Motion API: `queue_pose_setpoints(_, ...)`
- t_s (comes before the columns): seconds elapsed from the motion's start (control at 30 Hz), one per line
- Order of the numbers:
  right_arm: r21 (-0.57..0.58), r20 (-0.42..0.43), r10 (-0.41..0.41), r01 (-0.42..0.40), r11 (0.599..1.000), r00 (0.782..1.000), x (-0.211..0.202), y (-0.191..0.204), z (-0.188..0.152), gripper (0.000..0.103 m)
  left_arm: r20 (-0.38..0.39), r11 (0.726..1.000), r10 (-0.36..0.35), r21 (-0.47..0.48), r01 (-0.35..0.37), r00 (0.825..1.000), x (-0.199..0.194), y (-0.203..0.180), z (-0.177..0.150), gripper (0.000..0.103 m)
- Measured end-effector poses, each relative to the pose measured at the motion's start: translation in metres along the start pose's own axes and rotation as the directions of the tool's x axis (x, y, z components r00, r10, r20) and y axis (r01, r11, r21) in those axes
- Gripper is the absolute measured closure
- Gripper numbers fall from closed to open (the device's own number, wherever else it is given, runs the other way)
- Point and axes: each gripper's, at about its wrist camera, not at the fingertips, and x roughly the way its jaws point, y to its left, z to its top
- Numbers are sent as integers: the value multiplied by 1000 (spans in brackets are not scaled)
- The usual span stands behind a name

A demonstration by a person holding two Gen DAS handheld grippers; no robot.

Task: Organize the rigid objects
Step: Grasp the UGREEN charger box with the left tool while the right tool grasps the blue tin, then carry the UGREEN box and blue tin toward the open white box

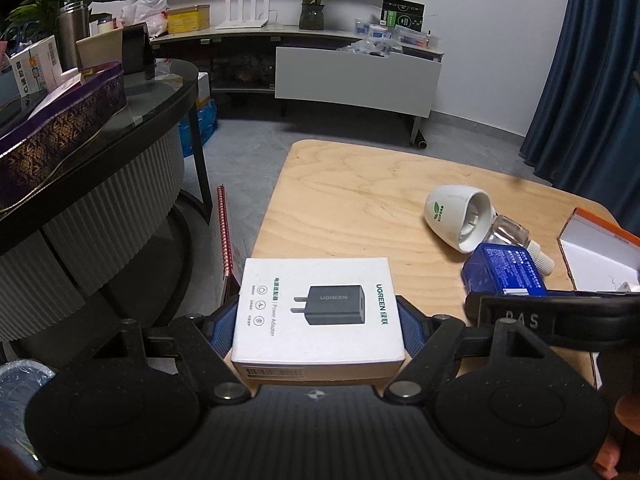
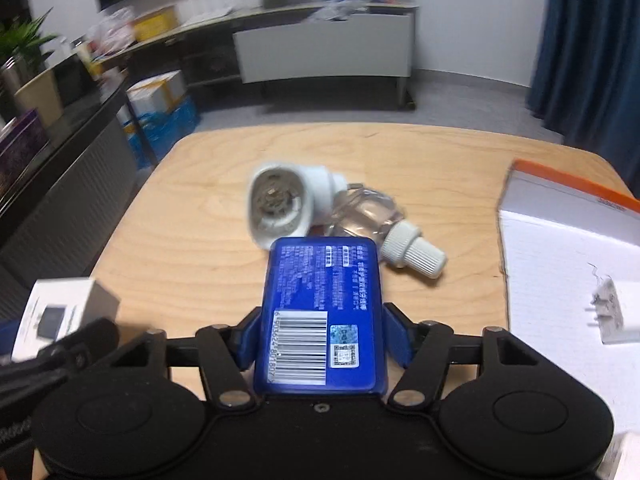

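White UGREEN adapter box (image 1: 318, 316), blue barcoded tin (image 2: 320, 316)

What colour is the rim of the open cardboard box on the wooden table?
Orange, on the open cardboard box with the white inside; clearest in the right wrist view.

Bare bench (image 2: 240, 152) wide open left of and beyond the white plug-in heater (image 2: 288, 204), clear bottle (image 2: 372, 216) touching its right side, open orange-edged box (image 2: 560, 240) blocking the bench's right edge, white adapter box (image 2: 60, 312) at front left.
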Motion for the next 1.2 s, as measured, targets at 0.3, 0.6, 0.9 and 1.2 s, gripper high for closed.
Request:
queue_pose_setpoints(0.3, -35, 74, 55, -53, 998, 996, -54, -8, -16, 29, 13, 1000, -5, -17, 5, 1000, -18, -1, -2, 24)
queue_pose_setpoints(0.6, -56, 123, 54, -48, 997, 991, -107, -13, -38, 29, 28, 1000, -25, -4, 25, 999, -52, -12, -15, 24)
queue_pose_setpoints(0.9, -57, 163, 56, -48, 997, 985, -149, -21, -63, 29, 34, 999, -30, 14, 30, 999, -80, -24, -28, 24)
queue_pose_setpoints(1.2, -62, 187, 69, -58, 996, 980, -170, -26, -79, 29, 49, 999, -39, 19, 38, 998, -95, -29, -40, 24)
